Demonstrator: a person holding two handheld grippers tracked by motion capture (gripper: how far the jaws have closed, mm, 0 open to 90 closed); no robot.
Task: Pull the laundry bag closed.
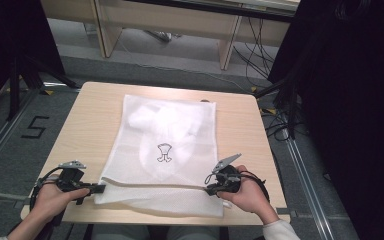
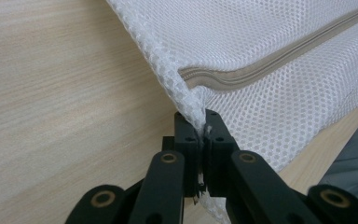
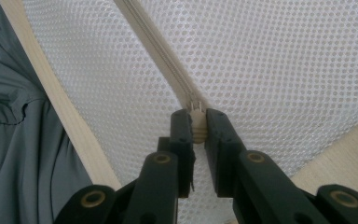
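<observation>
Two grippers hold one white mesh bag [image 1: 162, 150] in the high view. The bag lies flat in the middle of the wooden counter [image 1: 85, 120], with its near edge by the person. The left gripper [image 1: 99, 189] is at the bag's near left corner. The right gripper [image 1: 209, 189] is at the near right side, by the zipper line.

In the left gripper view, the fingers [image 2: 186, 140] are clamped tight on the bag's corner [image 2: 193, 109]. The mesh goes up and to the right from them. The beige zipper [image 2: 279, 63] starts just above the fingers.

In the right gripper view, the fingers [image 3: 182, 133] are squeezed onto the small beige zipper pull [image 3: 197, 126]. The zipper runs up and to the left from there, across the mesh.
</observation>
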